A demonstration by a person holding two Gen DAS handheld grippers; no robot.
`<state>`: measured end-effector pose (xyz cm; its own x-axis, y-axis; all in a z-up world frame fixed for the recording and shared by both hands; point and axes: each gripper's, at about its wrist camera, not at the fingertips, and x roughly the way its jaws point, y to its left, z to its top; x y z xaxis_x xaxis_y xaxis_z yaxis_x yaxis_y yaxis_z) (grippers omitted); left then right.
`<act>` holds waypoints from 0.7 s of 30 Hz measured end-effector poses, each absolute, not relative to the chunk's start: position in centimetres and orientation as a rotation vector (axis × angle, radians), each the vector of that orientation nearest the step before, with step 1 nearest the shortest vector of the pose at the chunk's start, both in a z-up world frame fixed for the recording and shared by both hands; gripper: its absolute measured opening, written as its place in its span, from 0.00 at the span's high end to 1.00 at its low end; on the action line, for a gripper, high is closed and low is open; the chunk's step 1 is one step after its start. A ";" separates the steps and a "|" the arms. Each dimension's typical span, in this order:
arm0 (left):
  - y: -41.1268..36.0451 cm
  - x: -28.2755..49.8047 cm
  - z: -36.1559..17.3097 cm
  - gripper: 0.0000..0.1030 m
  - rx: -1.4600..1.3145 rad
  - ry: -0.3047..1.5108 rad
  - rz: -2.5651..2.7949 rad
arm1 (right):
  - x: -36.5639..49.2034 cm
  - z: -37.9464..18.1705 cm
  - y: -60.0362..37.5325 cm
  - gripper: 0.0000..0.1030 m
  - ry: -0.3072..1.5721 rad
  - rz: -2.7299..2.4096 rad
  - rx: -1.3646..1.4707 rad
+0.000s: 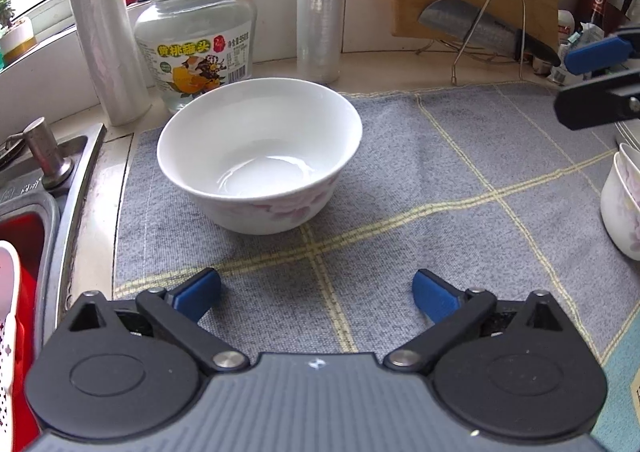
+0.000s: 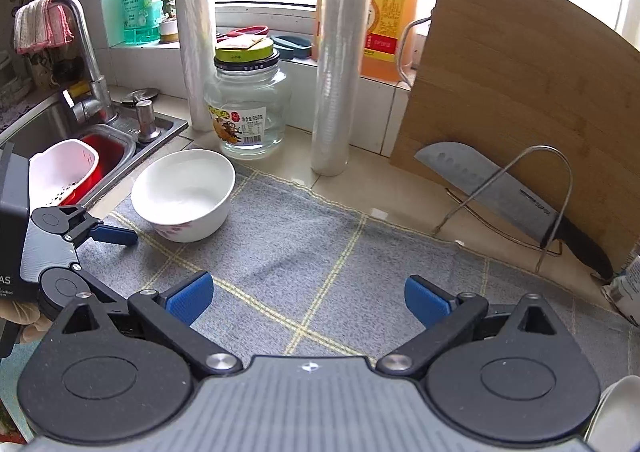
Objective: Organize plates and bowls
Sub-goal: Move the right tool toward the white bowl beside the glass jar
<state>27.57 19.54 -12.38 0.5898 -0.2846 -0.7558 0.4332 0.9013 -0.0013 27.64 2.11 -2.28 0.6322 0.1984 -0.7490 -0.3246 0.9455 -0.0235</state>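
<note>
The white glazed ceramic bowl with a faint pink flower pattern (image 1: 260, 156) stands upright and empty on the grey checked cloth (image 1: 440, 180) at the desk's left end, just beside the steel sink (image 2: 60, 120); I judge it stiff, breakable, fairly light and slick, best pinched across the rim wall. The left gripper (image 1: 316, 292) is spread wide and empty, short of the bowl; the right gripper (image 2: 308, 298) is likewise spread over bare cloth. At the right edge, stacked floral bowls (image 1: 624, 204) are cut off; their number is unclear.
</note>
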 end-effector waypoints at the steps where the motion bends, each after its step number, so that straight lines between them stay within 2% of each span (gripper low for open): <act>1: 19.5 27.6 -12.5 0.01 0.198 0.835 -0.428 | 28.0 -2.4 2.6 0.00 0.837 0.304 -0.169; 21: 19.6 28.3 -12.8 0.01 0.218 0.769 -0.466 | 32.6 -3.3 7.4 0.00 0.880 0.372 -0.206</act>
